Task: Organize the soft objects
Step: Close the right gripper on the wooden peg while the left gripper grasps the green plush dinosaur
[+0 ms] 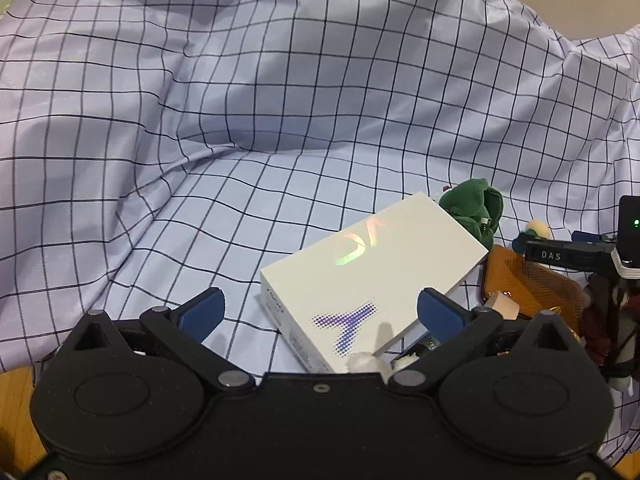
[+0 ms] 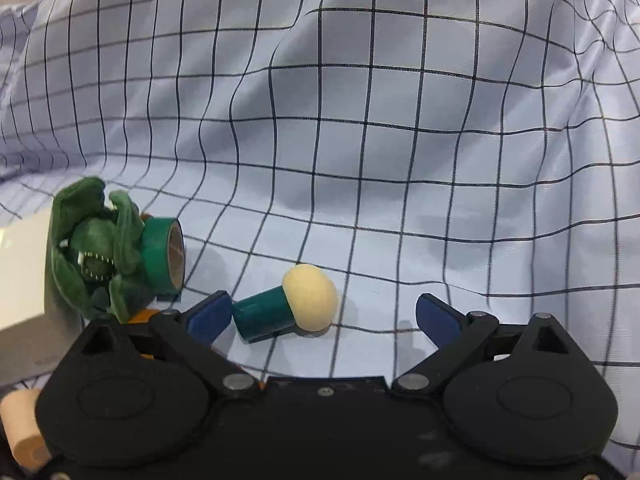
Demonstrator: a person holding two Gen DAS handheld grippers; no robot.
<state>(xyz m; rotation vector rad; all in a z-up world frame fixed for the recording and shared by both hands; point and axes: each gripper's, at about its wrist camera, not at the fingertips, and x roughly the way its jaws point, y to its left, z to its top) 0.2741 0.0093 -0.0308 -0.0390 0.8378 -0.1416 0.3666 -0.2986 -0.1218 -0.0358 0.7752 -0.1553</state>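
A green plush toy (image 2: 96,252) lies at the left of the right wrist view, against a roll of green tape (image 2: 164,256). It also shows in the left wrist view (image 1: 474,208) behind a white box (image 1: 372,272). A mushroom-shaped toy with a cream cap and teal stem (image 2: 288,300) lies on the checked cloth (image 2: 360,140) between the fingers of my right gripper (image 2: 324,316), which is open and empty. My left gripper (image 1: 320,308) is open and empty, just above the near end of the white box.
An orange mesh pouch (image 1: 532,280) and a dark red plush (image 1: 608,320) lie right of the box, under the other gripper's body (image 1: 600,248). A beige cylinder (image 2: 20,424) lies at the lower left. The cloth rises in folds behind. Wooden floor (image 1: 16,392) shows at the left.
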